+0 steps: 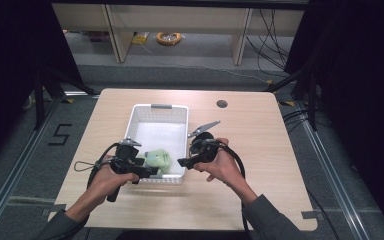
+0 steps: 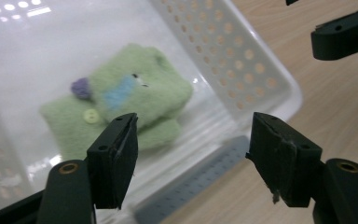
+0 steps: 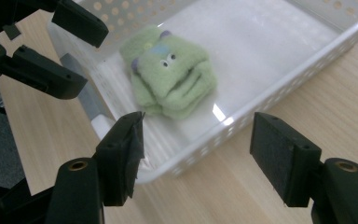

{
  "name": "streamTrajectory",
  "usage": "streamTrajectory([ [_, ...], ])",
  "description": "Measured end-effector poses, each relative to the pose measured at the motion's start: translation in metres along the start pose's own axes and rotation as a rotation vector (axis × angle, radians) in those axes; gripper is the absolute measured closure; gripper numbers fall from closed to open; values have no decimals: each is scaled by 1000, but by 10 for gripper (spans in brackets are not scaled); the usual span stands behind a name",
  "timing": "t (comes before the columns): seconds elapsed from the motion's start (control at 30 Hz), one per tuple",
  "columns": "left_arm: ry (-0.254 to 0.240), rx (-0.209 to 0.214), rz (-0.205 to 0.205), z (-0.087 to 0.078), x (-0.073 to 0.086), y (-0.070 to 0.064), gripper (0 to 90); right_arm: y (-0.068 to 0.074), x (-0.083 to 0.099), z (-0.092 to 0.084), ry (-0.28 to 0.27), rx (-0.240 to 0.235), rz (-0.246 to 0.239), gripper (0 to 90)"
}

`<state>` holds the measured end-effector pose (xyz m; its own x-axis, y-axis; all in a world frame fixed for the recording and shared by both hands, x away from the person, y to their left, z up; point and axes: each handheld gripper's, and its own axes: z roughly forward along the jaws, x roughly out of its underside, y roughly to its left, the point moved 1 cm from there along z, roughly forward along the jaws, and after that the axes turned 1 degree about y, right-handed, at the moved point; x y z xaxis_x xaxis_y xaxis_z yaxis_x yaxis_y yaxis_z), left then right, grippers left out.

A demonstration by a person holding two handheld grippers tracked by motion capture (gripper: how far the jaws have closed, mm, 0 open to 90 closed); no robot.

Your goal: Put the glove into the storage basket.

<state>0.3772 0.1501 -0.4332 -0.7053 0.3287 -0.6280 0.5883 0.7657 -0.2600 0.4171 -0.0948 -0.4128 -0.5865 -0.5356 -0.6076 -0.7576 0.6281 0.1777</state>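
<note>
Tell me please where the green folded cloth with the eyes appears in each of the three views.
High view: the green cloth lies in the near end of the white basket.
Left gripper view: left of centre, beyond the left jaw.
Right gripper view: upper centre, in the basket.
Shared landmark: the basket's perforated white wall.

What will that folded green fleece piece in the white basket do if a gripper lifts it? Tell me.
The green fleece piece looks soft and limp, so it would probably sag and unfold from its bundle. It seems light for its bulk. Its fuzzy surface should grip well; lying flat in the basket, it won't roll.
</note>
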Motion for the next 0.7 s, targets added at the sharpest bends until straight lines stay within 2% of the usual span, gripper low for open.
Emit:
streamTrajectory([
  [0.13, -7, 25, 6, 2, 5, -11, 317, -5, 9, -7, -39, -9, 0, 352],
  [0.2, -1, 40, 22, 3, 8, -18, 307, -10, 16, -12, -51, -14, 3, 350],
  [0.23, -5, 39, 33, 3, 9, -22, 276, -14, 22, -19, -60, -19, 21, 348],
  [0.27, -11, 8, 58, 2, 11, -29, 277, -16, 25, -22, -61, -13, 29, 348],
  [0.3, -24, 21, 64, 2, 12, -32, 288, -19, 28, -23, -87, -18, 18, 349],
  [0.33, -46, 41, 65, 2, 12, -35, 296, -19, 31, -28, -65, -21, 38, 348],
  [0.37, -58, 36, 69, 1, 12, -39, 295, -22, 34, -30, -78, -6, 20, 348],
  [0.4, -63, 30, 84, 0, 12, -42, 295, -22, 38, -33, -88, -21, 39, 348],
  [0.43, -65, 24, 105, -2, 12, -45, 294, -24, 41, -35, -100, 2, 32, 348],
  [0.47, -65, 24, 105, -2, 12, -45, 294, -26, 44, -37, -110, 4, 37, 348],
  [0.53, -82, -3, 127, -5, 10, -52, 294, -27, 50, -41, -121, -18, 52, 348],
  [0.6, -74, 5, 143, -7, 10, -54, 293, -30, 56, -47, -124, -2, 53, 348],
  [0.63, -81, 9, 145, -8, 11, -58, 292, -30, 59, -48, -123, -18, 74, 348],
  [0.67, -86, 17, 152, -9, 12, -61, 292, -31, 62, -49, -125, -25, 72, 348],
  [0.7, -84, 17, 162, -10, 13, -63, 292, -32, 65, -52, -127, -12, 76, 347],
])
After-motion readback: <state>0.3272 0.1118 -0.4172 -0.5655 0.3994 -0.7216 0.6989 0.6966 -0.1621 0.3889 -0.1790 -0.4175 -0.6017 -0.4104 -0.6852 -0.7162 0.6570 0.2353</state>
